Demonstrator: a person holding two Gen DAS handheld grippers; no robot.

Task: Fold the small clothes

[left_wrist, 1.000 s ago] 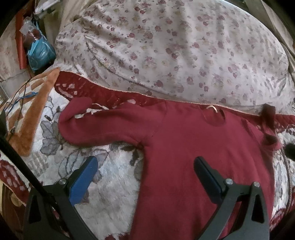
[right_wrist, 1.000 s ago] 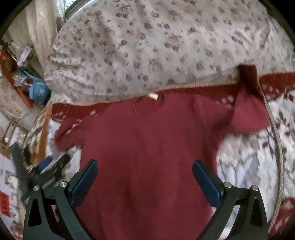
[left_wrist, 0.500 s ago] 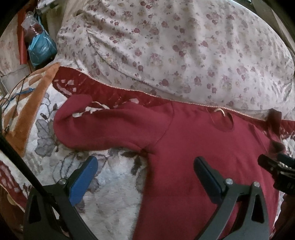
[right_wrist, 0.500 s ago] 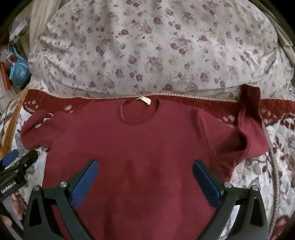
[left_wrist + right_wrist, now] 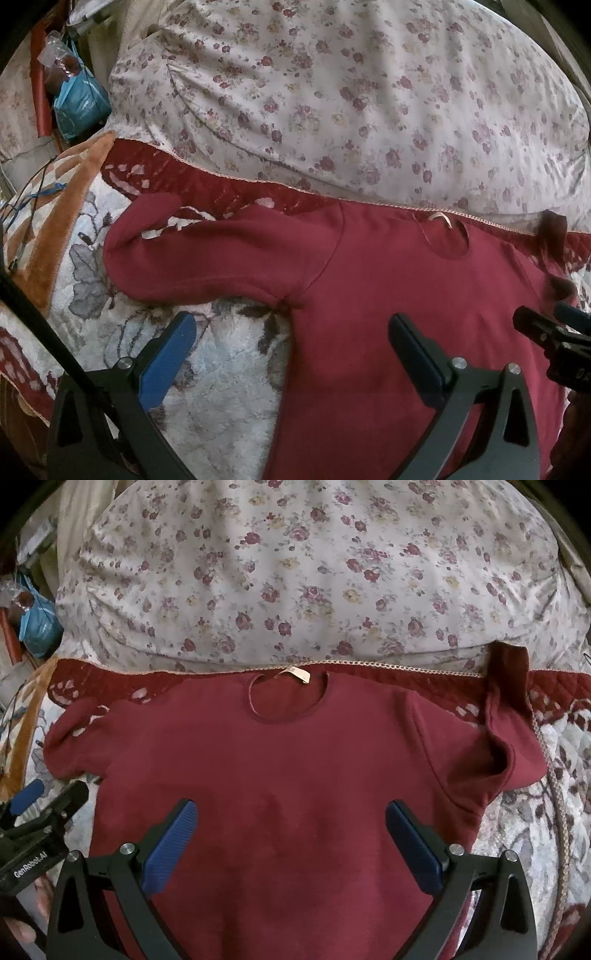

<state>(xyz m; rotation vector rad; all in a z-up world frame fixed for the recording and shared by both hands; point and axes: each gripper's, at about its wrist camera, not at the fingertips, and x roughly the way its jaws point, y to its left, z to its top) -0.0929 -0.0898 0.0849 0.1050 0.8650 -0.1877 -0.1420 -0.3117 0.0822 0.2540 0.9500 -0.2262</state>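
A dark red long-sleeved top (image 5: pixel 288 775) lies spread flat on the bed, neck hole (image 5: pixel 288 698) toward the pillow. Its left sleeve (image 5: pixel 207 258) stretches out sideways; its right sleeve (image 5: pixel 506 716) is bent upward, its cuff resting against the pillow. My left gripper (image 5: pixel 291 339) is open above the left armpit, one finger over the blanket, the other over the shirt body. Over the chest, my right gripper (image 5: pixel 291 823) hovers open, holding nothing. Each gripper shows at the edge of the other's view.
A big floral pillow (image 5: pixel 303 572) fills the back. Under the shirt lies a fluffy white-and-grey flower blanket (image 5: pixel 221 387) with a red quilted border (image 5: pixel 554 686). A blue bag (image 5: pixel 79 103) and wires (image 5: pixel 26 206) sit at the far left.
The right gripper swung left and now sits centred over the shirt's chest. The left gripper shifted slightly, bringing the sleeve and armpit closer. Both stayed open.
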